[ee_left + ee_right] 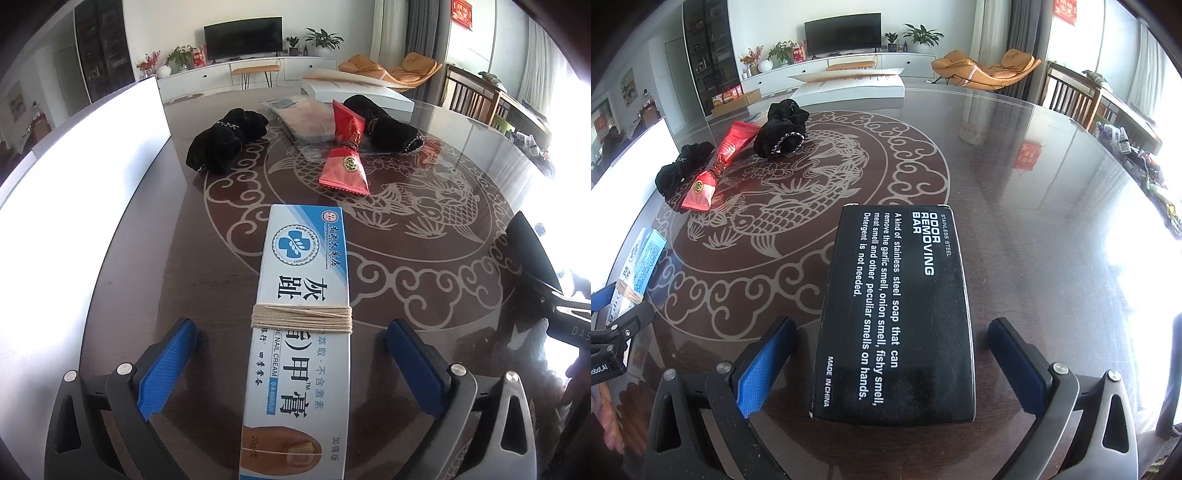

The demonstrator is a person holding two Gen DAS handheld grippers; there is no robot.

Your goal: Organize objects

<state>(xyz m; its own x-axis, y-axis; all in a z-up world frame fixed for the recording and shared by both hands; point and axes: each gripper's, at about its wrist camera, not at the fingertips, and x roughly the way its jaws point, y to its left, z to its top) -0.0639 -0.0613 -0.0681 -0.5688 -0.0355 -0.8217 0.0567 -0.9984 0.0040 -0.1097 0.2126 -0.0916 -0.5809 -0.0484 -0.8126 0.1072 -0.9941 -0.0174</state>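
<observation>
Only the left wrist view shows the clear plastic packet [306, 122] lying at the far side of the table [461, 192], between two black scrunchies [225, 142] and partly under the red snack packet [343, 155]; the right wrist view instead takes in the bare, glossy right half of the table [1052, 206] and, at its left edge, the other gripper beside the blue-and-white box. In the left wrist view the left gripper [291, 365] is spread wide, its blue fingers [166, 365] standing clear on both sides of the nail cream box [301, 332], which lies flat on the table with pale string [301, 317] wound around its middle. In the right wrist view the right gripper [892, 365] is likewise released, with a gap on each side of the black odor removing bar box [897, 314], which rests flat on the tabletop between the fingers [764, 365], touched by neither
</observation>
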